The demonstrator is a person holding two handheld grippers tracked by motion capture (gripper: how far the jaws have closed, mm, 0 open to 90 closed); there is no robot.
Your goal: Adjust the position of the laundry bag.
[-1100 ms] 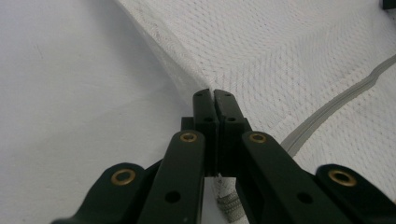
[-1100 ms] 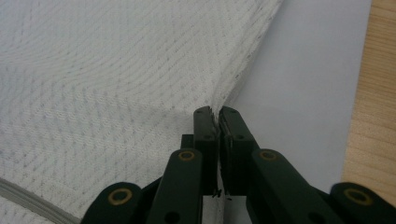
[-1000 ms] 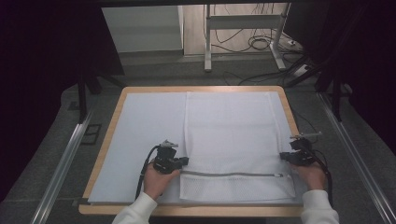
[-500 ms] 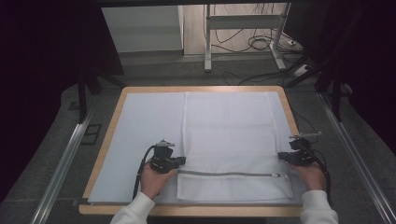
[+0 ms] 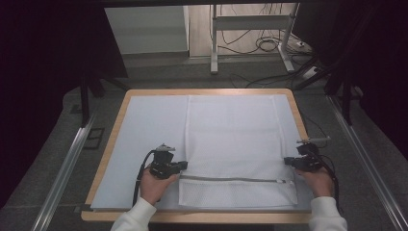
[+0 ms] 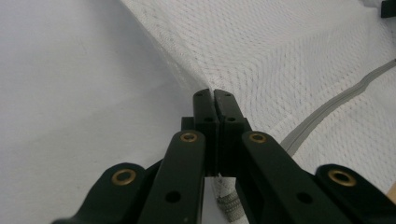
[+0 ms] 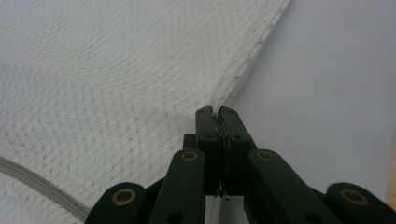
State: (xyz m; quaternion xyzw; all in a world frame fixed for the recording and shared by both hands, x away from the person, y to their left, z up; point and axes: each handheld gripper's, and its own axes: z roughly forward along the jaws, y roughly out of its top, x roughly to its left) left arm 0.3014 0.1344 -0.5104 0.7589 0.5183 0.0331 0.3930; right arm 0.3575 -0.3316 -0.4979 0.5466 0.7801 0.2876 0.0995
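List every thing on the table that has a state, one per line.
Mesh bag: spread flat, near part folded over, both side edges pinched.
Zipper: closed along its length, as far as the high view shows.
Left gripper: shut on the mesh bag's edge.
Right gripper: shut on the mesh bag's opposite edge.
Mat: lying flat.

The high view is dim at its edges, both sides falling to near black, while the pale blue mat on the wooden-rimmed table is evenly lit from above. The gripper views are bright and soft, their nearest black jaws slightly blurred.
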